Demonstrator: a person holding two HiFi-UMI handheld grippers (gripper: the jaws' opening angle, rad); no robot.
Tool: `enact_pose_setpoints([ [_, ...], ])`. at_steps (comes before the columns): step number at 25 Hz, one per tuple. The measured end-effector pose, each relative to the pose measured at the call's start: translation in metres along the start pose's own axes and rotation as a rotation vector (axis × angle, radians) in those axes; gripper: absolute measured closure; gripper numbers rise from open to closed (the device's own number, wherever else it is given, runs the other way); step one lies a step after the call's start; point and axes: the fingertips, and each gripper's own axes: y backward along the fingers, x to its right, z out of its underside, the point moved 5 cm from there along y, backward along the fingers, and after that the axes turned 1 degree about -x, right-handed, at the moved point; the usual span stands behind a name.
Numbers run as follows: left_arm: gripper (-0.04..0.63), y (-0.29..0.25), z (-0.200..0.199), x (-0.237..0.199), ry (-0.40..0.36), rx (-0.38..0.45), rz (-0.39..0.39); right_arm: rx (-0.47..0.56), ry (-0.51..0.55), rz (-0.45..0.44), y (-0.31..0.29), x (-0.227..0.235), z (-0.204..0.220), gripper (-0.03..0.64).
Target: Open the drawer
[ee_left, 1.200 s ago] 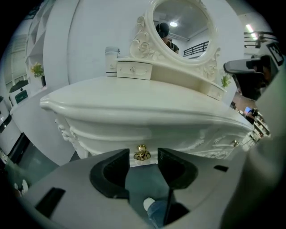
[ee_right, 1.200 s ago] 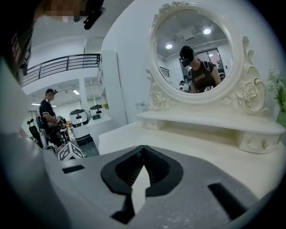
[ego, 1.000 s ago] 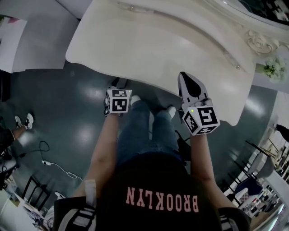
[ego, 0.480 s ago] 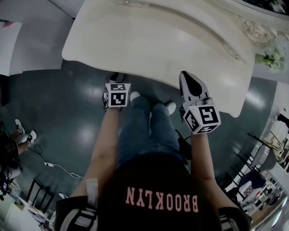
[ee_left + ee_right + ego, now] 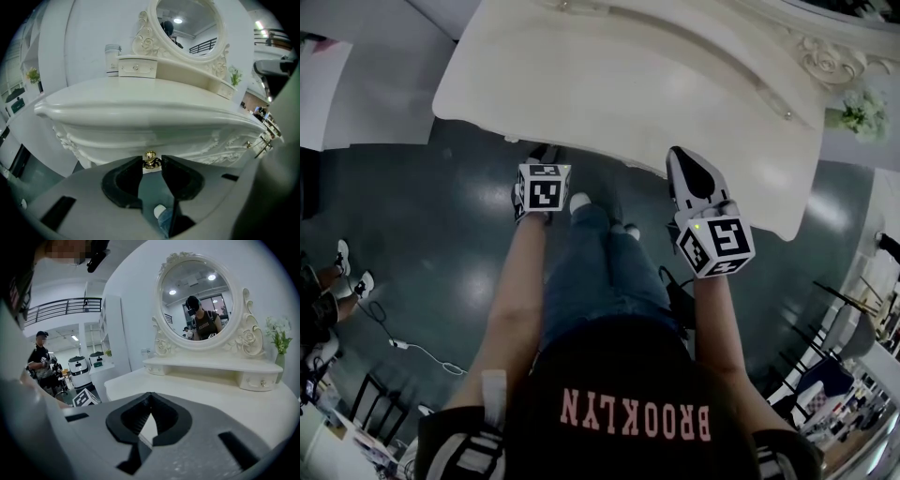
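The white dressing table (image 5: 628,84) has a carved drawer front (image 5: 154,138) under its top, with a small gold knob (image 5: 150,160). In the left gripper view my left gripper (image 5: 151,162) has that knob between its jaw tips, and the tips close in against its sides. From the head view only its marker cube (image 5: 544,186) shows, at the table's front edge. My right gripper (image 5: 682,161) hovers over the table's front right part, with its jaw tips touching (image 5: 150,396) and nothing between them.
An oval mirror (image 5: 199,305) stands on a raised shelf with small drawers (image 5: 136,68) and a jar (image 5: 111,58). Flowers (image 5: 861,111) sit at the right end. More gold handles (image 5: 262,145) show on the right. People stand off to the left (image 5: 41,357). A cable (image 5: 422,347) lies on the floor.
The left marker cube stays at the table's front edge. The right gripper has crept slightly over the table. The person's feet have shifted below.
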Motion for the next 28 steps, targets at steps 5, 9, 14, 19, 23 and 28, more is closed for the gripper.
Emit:
enact_pose_setpoints([
  [5,0.474,0.000,0.000,0.000,-0.004,-0.007,-0.003,0.005,-0.002,0.013,0.010,0.005,0.002,0.620],
  [9,0.474,0.002,0.001,0.002,-0.002,-0.012,-0.011,0.004,-0.008,0.025,0.020,0.011,0.005,0.620],
  [14,0.474,0.008,0.001,0.005,0.004,-0.029,-0.004,0.005,-0.013,0.035,0.032,0.013,0.008,0.620],
  [19,0.474,0.009,0.002,0.007,0.004,-0.032,-0.009,-0.006,-0.012,0.031,0.042,0.015,0.013,0.620],
  [23,0.474,0.016,0.011,0.006,0.011,-0.040,-0.021,-0.009,-0.013,0.029,0.047,0.017,0.015,0.620],
  [28,0.474,0.025,0.023,0.008,0.032,-0.050,-0.032,-0.010,-0.009,0.007,0.047,0.015,0.016,0.620],
])
